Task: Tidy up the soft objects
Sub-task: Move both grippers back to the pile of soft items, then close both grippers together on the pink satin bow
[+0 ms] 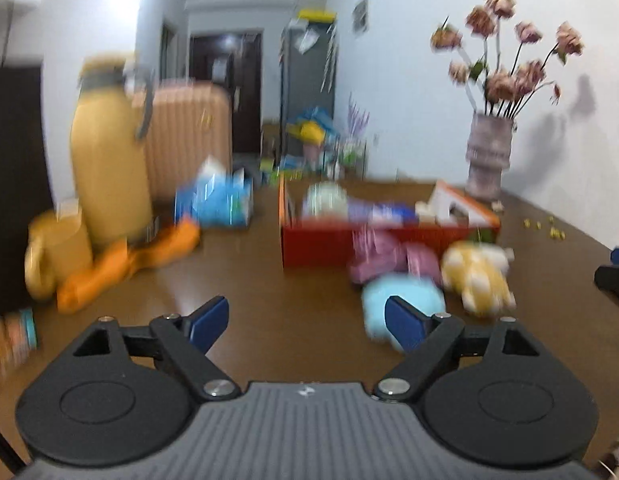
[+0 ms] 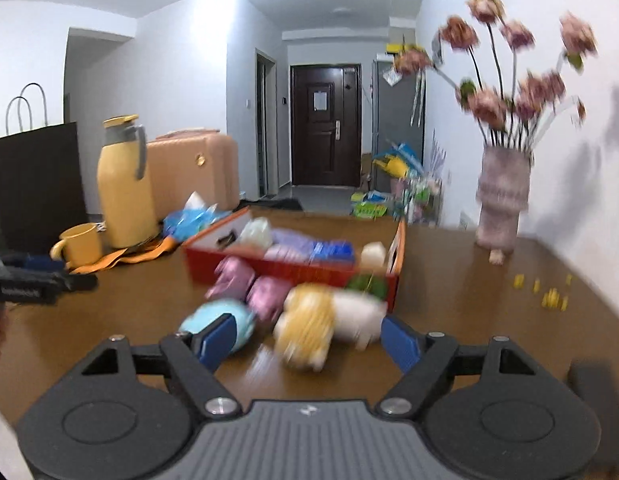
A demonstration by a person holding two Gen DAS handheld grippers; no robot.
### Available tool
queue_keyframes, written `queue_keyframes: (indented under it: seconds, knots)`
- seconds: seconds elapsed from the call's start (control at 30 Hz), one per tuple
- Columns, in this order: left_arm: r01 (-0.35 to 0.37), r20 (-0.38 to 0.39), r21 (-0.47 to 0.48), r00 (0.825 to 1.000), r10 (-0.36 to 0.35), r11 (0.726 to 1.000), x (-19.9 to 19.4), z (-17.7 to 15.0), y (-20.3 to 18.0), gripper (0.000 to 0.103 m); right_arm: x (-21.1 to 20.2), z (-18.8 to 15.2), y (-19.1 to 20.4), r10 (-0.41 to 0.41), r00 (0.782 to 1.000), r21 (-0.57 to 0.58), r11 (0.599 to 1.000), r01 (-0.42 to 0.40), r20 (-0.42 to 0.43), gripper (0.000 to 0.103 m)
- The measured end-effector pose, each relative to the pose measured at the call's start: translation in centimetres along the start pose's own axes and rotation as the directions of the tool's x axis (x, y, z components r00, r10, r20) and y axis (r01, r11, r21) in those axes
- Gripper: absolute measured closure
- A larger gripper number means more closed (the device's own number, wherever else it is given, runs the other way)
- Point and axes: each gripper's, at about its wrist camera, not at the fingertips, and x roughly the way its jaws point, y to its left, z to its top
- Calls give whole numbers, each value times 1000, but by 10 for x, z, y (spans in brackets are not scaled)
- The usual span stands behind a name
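Both views are motion-blurred. The left claw (image 1: pixel 307 322) hovers above the brown table (image 1: pixel 269 300), its blue fingers spread apart and gripping nothing. The right claw (image 2: pixel 307 342) is likewise spread and unloaded. A cluster of soft toys lies on the table just near of the red box (image 2: pixel 293 270): a light-blue plush (image 2: pixel 217 318) on the left, two pink plushes (image 2: pixel 249 284) behind it, and a yellow-and-white plush (image 2: pixel 313 320) (nearest the right claw). The box already contains several soft items. A yellow thermos (image 2: pixel 123 184) and mug (image 2: pixel 83 244) stand far left; a flower vase (image 2: pixel 503 196) stands far right.
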Motion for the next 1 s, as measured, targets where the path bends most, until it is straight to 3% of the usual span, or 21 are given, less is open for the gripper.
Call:
queue_keyframes:
  seconds: [0.07, 0.17, 0.27, 0.33, 0.43, 0.5, 0.63, 0.67, 0.7, 0.8, 0.87, 0.93, 1.0]
  knots:
    - [28, -50, -35, 998, -30, 999, 0, -14, 1, 16, -5, -18, 1, 1, 1000, 38, 999, 0, -17, 25]
    - [33, -70, -16, 997, -34, 999, 7, -16, 2, 16, -2, -31, -5, 34, 998, 104, 994, -28, -53, 27]
    - [48, -68, -24, 996, -50, 999, 21, -6, 2, 16, 11, -32, -4, 49, 996, 112, 993, -40, -78, 45]
    - [99, -68, -45, 993, -101, 994, 37, 6, -2, 17, 26, -24, -1, 91, 993, 134, 988, -81, -70, 50]
    - [146, -52, -45, 988, -149, 988, 77, 31, -15, 22, 68, -6, 4, 176, 982, 193, 968, -161, -67, 55]
    - [130, -53, -29, 990, -132, 991, 107, 48, -26, 27, 102, 6, 10, 182, 981, 203, 965, -164, -74, 56]
    - [192, -109, -27, 975, -193, 981, 171, 64, -31, 27, 172, 13, 7, 175, 975, 275, 952, -132, -137, 61]
    - [185, -141, -51, 971, -190, 981, 187, 64, -27, 30, 181, 14, 5, 158, 976, 278, 954, -111, -152, 61]
    - [185, -167, -78, 966, -196, 980, 197, 62, -23, 39, 184, 16, 4, 137, 980, 269, 959, -94, -145, 56]
    - [304, -186, -153, 926, -330, 940, 208, 54, -9, 77, 191, 20, 5, 5, 989, 226, 974, 29, -150, 39]
    - [343, -189, -155, 910, -368, 927, 205, 50, -8, 83, 199, 22, 2, 48, 990, 232, 973, -15, -134, 39]
    - [347, -183, -119, 913, -364, 930, 200, 48, -12, 87, 213, 24, 1, 107, 985, 238, 969, -73, -134, 44]
    - [354, -175, -105, 913, -368, 929, 199, 47, -15, 88, 228, 28, 4, 107, 982, 209, 975, -73, -157, 68]
